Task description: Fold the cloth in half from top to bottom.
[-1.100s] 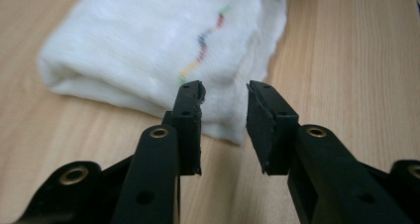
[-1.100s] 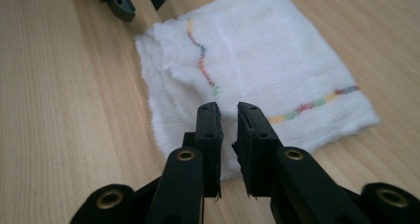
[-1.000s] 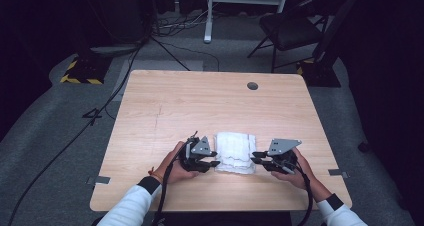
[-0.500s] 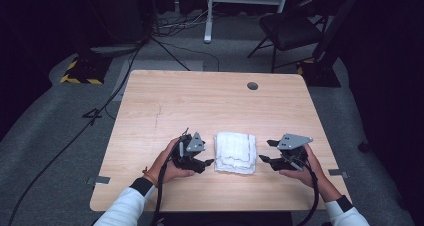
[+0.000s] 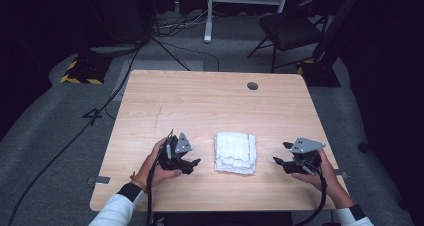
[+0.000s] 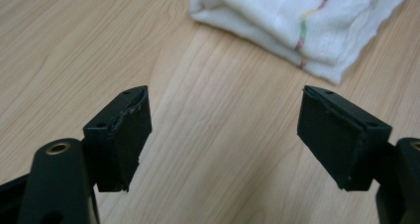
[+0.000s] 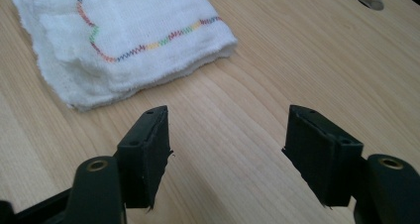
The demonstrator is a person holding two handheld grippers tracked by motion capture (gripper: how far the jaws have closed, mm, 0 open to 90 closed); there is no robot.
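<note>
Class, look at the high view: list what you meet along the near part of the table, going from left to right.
left gripper → folded white cloth → right gripper

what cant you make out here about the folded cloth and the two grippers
- Underside and inner layers of the folded cloth: hidden by its own folds in every view.
- Cloth's far end: cut off by the top edge in the left gripper view and the right gripper view.
- Coloured stitching: too small in the high view.
- Left gripper and right gripper bodies: partly covered by the hands in the high view.
</note>
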